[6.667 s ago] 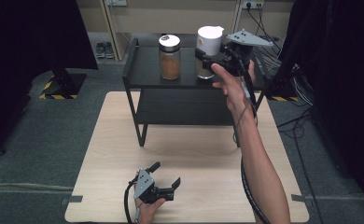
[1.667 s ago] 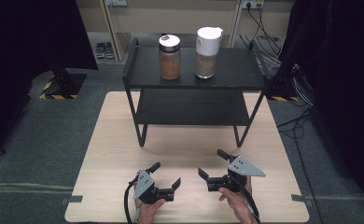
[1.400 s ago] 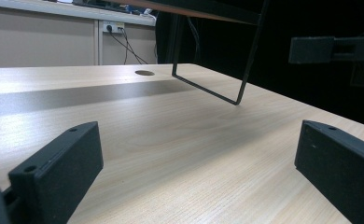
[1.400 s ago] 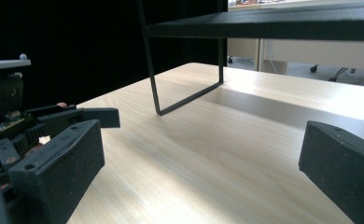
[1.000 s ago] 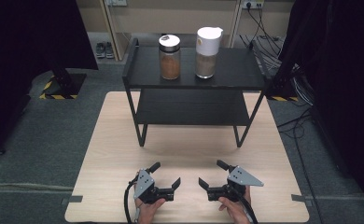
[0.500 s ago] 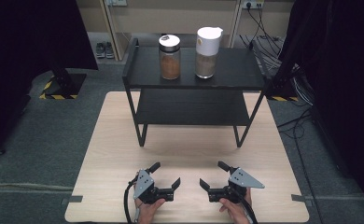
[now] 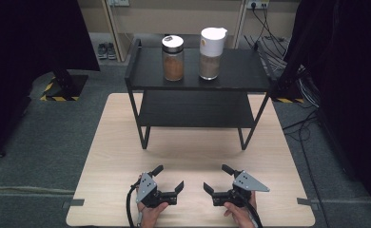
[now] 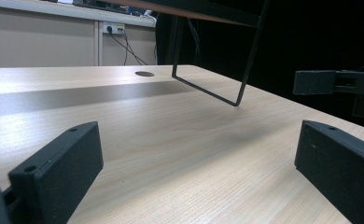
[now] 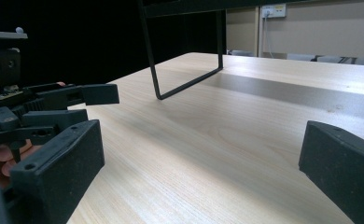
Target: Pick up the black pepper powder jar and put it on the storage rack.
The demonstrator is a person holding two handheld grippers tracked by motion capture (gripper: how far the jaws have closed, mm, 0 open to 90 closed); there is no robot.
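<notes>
Grippers first: your left gripper (image 7: 167, 179) and right gripper (image 7: 218, 179) rest low at the near edge of the wooden table (image 7: 107, 142), jaws spread wide and empty. Your gripper views show the black shelf's foot bar (image 8: 208, 93). Farther off, the high view shows the brown-filled glass jar (image 7: 172, 58) and white-lidded jar (image 7: 211, 46), both upright, side by side on the top shelf (image 7: 240, 71).

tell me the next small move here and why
Probably none beyond resting: both jars stand upright on the rack's top shelf, and the left gripper and right gripper sit open and empty at the table's near edge.
</notes>
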